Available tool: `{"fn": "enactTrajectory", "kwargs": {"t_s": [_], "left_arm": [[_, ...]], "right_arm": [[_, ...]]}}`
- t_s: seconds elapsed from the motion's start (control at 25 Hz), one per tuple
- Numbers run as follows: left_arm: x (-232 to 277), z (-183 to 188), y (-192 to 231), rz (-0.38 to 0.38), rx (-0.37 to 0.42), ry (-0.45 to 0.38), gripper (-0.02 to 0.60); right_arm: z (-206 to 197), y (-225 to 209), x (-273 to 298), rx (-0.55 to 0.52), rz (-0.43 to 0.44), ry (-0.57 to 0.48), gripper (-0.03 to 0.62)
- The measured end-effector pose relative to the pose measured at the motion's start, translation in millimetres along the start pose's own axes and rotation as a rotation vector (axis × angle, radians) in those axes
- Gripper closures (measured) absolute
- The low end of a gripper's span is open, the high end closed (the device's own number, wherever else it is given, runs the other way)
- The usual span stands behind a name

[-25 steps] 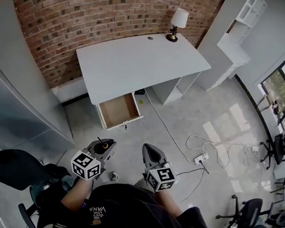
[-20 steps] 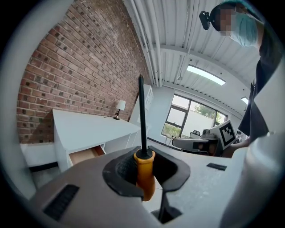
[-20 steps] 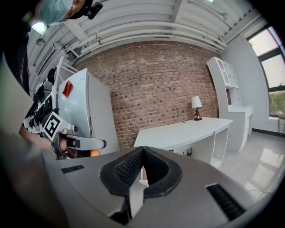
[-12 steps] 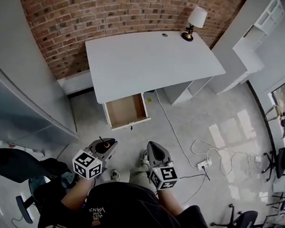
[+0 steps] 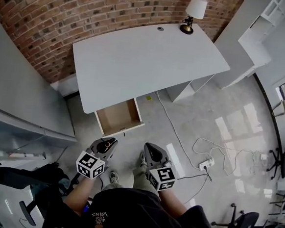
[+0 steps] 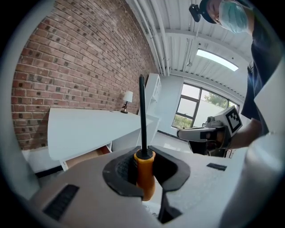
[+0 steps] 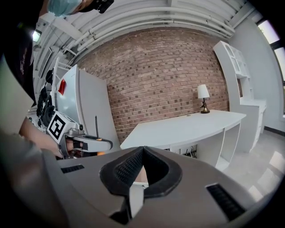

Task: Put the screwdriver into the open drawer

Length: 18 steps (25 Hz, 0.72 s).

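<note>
My left gripper (image 5: 106, 146) (image 6: 144, 165) is shut on a screwdriver with an orange handle (image 6: 145, 173); its black shaft (image 6: 142, 111) stands straight up from the jaws. In the head view the screwdriver (image 5: 108, 144) hangs over the floor just short of the open drawer (image 5: 118, 116), a brown wooden box pulled out from under the white desk (image 5: 141, 62). My right gripper (image 5: 150, 149) (image 7: 142, 150) is shut with nothing in it, level with the left one. The right gripper view shows the left gripper (image 7: 87, 142) with the shaft (image 7: 96, 127) poking up.
A table lamp (image 5: 194, 12) stands at the desk's far right corner. A power strip with white cables (image 5: 205, 165) lies on the floor to the right. Office chairs (image 5: 246, 225) stand at the lower right, white shelving (image 5: 257, 31) at the upper right, a grey cabinet (image 5: 16, 101) on the left.
Both grippers and the person have come closer to the desk, so the open drawer now lies nearer the gripper tips. The left grip on the screwdriver is unchanged.
</note>
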<state>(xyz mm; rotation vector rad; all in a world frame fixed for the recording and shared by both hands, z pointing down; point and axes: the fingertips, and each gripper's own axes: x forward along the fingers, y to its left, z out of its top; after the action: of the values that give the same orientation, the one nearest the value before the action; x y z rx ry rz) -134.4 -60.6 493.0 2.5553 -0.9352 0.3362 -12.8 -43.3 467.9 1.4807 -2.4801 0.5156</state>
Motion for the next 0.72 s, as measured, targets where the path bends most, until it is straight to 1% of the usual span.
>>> {"fn": "enactTrajectory", "kwargs": {"t_s": [0.2,0.52,0.72], "left_arm": [[56.5,-8.2,18.5,0.006,0.03,0.034,0.531],[132.2,-39.5,47.6,0.039,0.078,0.142,0.531],[171.9,-60.4,66.0,0.036,0.095,0.221,0.531]], "right_arm": [[-10.3,-34.7,17.8,0.015,0.017,0.028,0.599],[-32.0,-77.6,35.4,0.05,0.04,0.059,0.599],[-53.9,-99.7,44.7,0.082,0.052,0.094,0.599]]}}
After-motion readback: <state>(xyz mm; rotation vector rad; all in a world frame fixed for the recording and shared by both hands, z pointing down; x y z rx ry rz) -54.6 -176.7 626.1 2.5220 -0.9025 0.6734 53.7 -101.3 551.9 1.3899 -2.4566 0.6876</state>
